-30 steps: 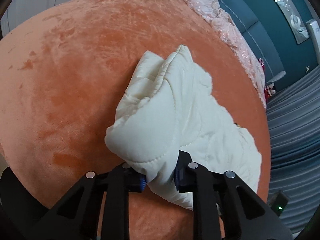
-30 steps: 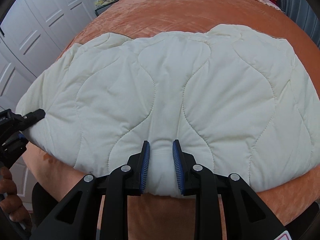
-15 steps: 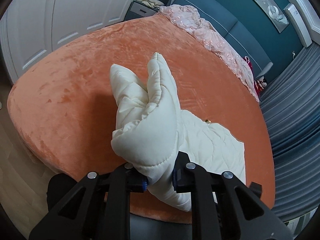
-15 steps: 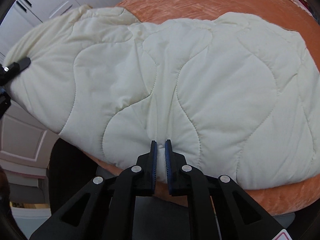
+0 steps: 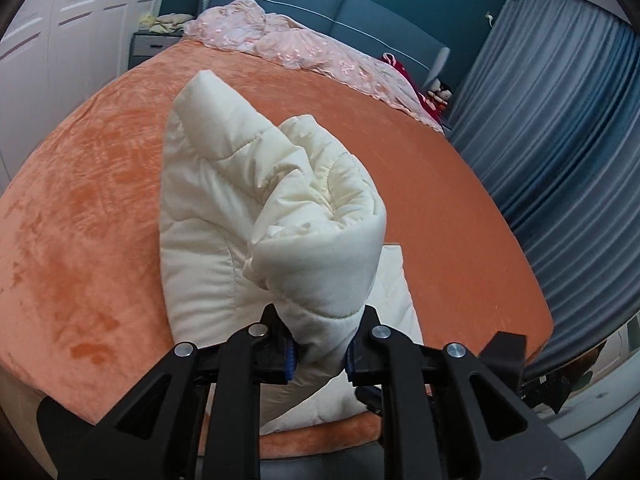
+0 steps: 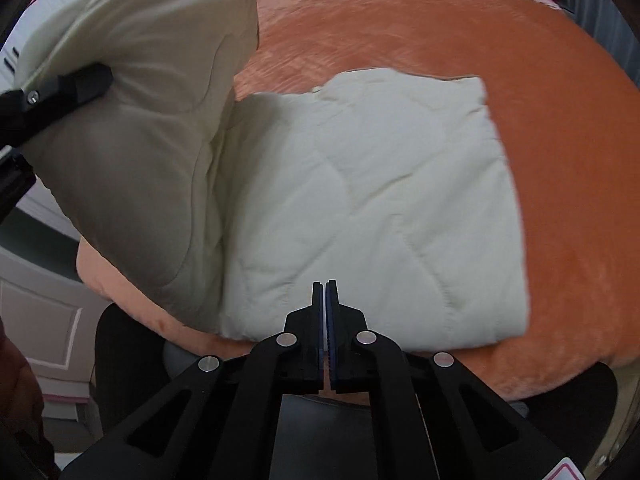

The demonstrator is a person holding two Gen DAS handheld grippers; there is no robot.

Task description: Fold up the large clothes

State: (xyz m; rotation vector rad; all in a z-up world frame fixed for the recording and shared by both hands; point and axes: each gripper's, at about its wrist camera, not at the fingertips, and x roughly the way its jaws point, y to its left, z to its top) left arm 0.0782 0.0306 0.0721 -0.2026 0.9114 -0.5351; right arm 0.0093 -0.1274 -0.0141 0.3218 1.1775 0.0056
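A cream quilted garment [image 6: 380, 200] lies on the orange bed cover [image 6: 560, 140], close to the near edge. My left gripper [image 5: 320, 344] is shut on a thick bunched roll of the garment [image 5: 312, 240] and holds that end up off the bed. In the right wrist view this raised part [image 6: 132, 128] hangs at the left, with a left finger [image 6: 80, 84] pressed into it. My right gripper [image 6: 325, 286] is shut over the garment's near edge, its jaws pressed together. No fold of fabric shows between them.
Crumpled pink bedding [image 5: 304, 48] lies at the head of the bed below a blue headboard [image 5: 360, 12]. Grey-blue curtains [image 5: 560, 160] hang on the right. White wardrobe doors [image 5: 60, 40] and a nightstand [image 5: 152, 46] stand on the left. A hand [image 6: 16, 392] shows at the lower left.
The left gripper rose and rolled, lifting the garment's end off the bed. The right jaws went from apart around a fold to pressed together, and that gripper rose a little.
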